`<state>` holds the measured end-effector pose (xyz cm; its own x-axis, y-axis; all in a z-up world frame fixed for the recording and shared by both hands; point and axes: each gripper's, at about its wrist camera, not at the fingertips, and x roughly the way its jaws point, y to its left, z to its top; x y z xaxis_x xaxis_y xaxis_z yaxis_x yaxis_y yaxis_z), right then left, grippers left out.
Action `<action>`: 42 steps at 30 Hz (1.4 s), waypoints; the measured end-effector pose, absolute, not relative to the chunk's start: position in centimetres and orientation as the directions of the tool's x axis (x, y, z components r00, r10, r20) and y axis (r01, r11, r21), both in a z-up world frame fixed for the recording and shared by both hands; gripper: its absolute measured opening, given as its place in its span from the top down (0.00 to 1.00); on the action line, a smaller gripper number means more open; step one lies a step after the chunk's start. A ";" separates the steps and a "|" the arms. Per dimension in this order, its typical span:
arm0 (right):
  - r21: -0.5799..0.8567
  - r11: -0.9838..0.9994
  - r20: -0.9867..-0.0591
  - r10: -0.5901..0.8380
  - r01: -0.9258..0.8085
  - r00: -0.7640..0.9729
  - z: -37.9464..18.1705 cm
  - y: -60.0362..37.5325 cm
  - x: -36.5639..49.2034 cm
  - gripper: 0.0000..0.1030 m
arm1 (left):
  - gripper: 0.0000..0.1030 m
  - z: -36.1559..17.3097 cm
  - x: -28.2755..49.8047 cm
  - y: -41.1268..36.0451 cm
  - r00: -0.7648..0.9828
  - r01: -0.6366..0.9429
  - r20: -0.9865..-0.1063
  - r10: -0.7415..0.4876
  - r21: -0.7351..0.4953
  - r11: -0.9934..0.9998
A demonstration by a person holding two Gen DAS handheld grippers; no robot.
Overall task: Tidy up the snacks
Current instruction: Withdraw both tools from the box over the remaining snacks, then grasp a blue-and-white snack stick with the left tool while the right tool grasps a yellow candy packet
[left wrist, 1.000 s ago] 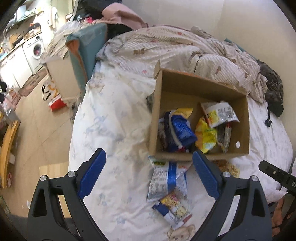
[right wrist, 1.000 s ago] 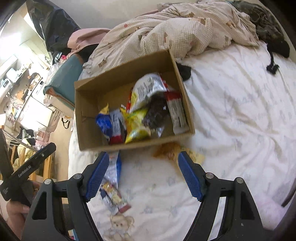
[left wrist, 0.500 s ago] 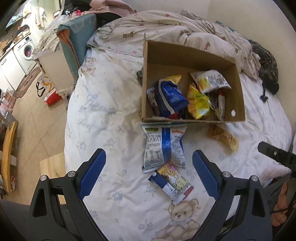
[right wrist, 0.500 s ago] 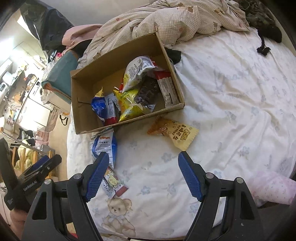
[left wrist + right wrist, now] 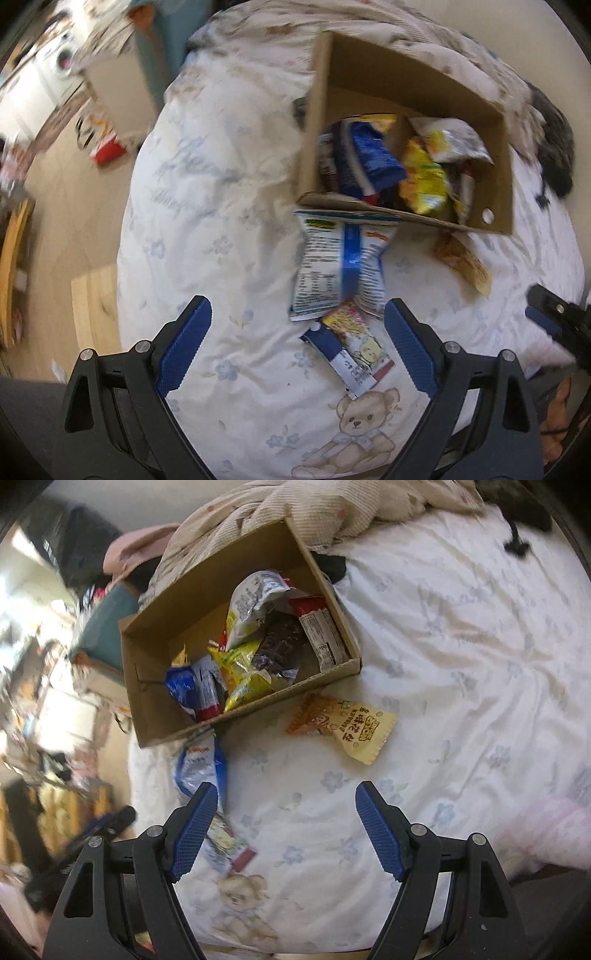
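Observation:
A cardboard box (image 5: 496,155) (image 5: 155,686) on the bed holds several snack packets. Three packets lie on the sheet in front of it: a white-and-blue bag (image 5: 340,266) (image 5: 201,764), a small blue and yellow packet (image 5: 351,347) (image 5: 225,845), and a yellow-orange packet (image 5: 463,260) (image 5: 343,723). My left gripper (image 5: 297,343) is open and empty, above the sheet near the two left packets. My right gripper (image 5: 286,827) is open and empty, above the sheet below the yellow-orange packet.
A rumpled beige blanket (image 5: 406,40) (image 5: 332,513) lies behind the box. A dark garment (image 5: 554,155) sits at the far right. The bed's left edge drops to a wooden floor (image 5: 62,206) with a teal chair (image 5: 107,635) and clutter.
Both grippers pulled back from the box and then moved in closer and lower over the loose packets. All three loose packets came into view. Both grippers stay open.

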<state>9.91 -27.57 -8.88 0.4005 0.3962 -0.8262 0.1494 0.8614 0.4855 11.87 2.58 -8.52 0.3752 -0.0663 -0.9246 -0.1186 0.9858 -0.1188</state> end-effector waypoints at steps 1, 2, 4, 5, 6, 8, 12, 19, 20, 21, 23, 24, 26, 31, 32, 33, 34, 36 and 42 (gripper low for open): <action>0.494 0.854 -0.825 0.401 0.164 0.398 -9.1 -27.9 10.0 0.23 | 0.10 -8.9 12.0 2.9 0.363 -0.139 -0.929 -0.065 -0.123 0.983; 0.496 0.849 -0.827 0.400 0.180 0.395 -9.3 -28.1 10.2 0.23 | 0.10 -9.3 12.0 3.2 0.349 -0.159 -0.935 -0.064 -0.126 0.979; 0.505 0.837 -0.829 0.404 0.209 0.387 -9.7 -28.5 10.4 0.23 | 0.10 -10.3 12.3 3.5 0.309 -0.182 -0.948 -0.079 -0.140 0.973; 0.519 0.824 -0.826 0.416 0.227 0.379 -10.1 -28.8 10.6 0.23 | 0.10 -10.9 12.3 3.4 0.288 -0.185 -0.954 -0.086 -0.144 0.972; 0.526 0.817 -0.825 0.424 0.237 0.373 -10.3 -28.9 10.7 0.23 | 0.10 -11.8 12.4 2.9 0.254 -0.180 -0.962 -0.104 -0.152 0.972; 0.536 0.805 -0.824 0.434 0.254 0.364 -10.8 -29.0 10.9 0.23 | 0.10 -13.5 12.2 1.7 0.197 -0.169 -0.972 -0.124 -0.158 0.973; 0.529 0.813 -0.828 0.432 0.243 0.357 -10.8 -28.6 11.3 0.23 | 0.10 -15.6 11.8 -1.9 0.160 -0.096 -0.979 -0.126 -0.143 0.985; 0.516 0.818 -0.834 0.410 0.256 0.370 -10.7 -29.5 10.9 0.23 | 0.10 -18.4 11.7 -3.0 0.103 -0.135 -0.989 -0.102 -0.115 0.984; 0.518 0.815 -0.833 0.411 0.261 0.370 -10.8 -29.7 10.8 0.23 | 0.10 -18.3 11.4 -2.6 0.102 -0.152 -0.988 -0.116 -0.131 0.980; 0.519 0.812 -0.833 0.412 0.266 0.369 -10.9 -29.9 10.8 0.23 | 0.10 -17.8 10.9 -2.1 0.115 -0.178 -0.984 -0.134 -0.153 0.972; 0.523 0.807 -0.833 0.414 0.274 0.368 -11.0 -30.2 10.8 0.23 | 0.11 -16.9 10.0 -1.1 0.146 -0.203 -0.975 -0.168 -0.196 0.959; 0.527 0.803 -0.831 0.418 0.277 0.367 -11.0 -30.2 10.7 0.23 | 0.19 -16.5 9.5 -0.8 0.166 -0.208 -0.968 -0.186 -0.219 0.953; 0.531 0.801 -0.829 0.422 0.279 0.366 -11.0 -30.2 10.8 0.23 | 0.39 -17.2 9.2 -0.9 0.136 -0.190 -0.970 -0.201 -0.224 0.956; 0.516 0.819 -0.834 0.414 0.252 0.364 -10.8 -29.3 11.2 0.23 | 0.80 -17.3 9.0 -1.9 0.144 -0.126 -0.969 -0.202 -0.221 0.967; 0.509 0.825 -0.837 0.409 0.244 0.362 -10.7 -29.1 11.2 0.23 | 0.83 -16.9 8.8 -1.9 0.148 -0.109 -0.969 -0.196 -0.213 0.971; 0.505 0.829 -0.839 0.408 0.238 0.360 -10.7 -29.0 11.2 0.23 | 0.87 -16.5 8.7 -1.7 0.143 -0.111 -0.968 -0.205 -0.222 0.969; 0.501 0.834 -0.841 0.407 0.230 0.357 -10.7 -28.8 11.2 0.23 | 0.87 -16.1 8.5 -1.5 0.136 -0.116 -0.967 -0.214 -0.230 0.966; 0.500 0.840 -0.843 0.417 0.209 0.339 -10.9 -28.3 11.1 0.23 | 0.87 -15.1 7.8 -0.5 0.121 -0.130 -0.966 -0.230 -0.245 0.961; 0.434 0.901 -0.883 0.419 0.028 0.211 -12.0 -22.8 11.1 0.23 | 0.87 -12.0 8.8 2.6 0.173 -0.125 -0.962 -0.213 -0.236 0.964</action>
<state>11.09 -22.77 -12.00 0.2110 0.4189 -0.8832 0.0284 0.9005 0.4339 8.84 2.60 -12.00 0.1733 -0.2129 -0.9616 -0.1251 0.9637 -0.2359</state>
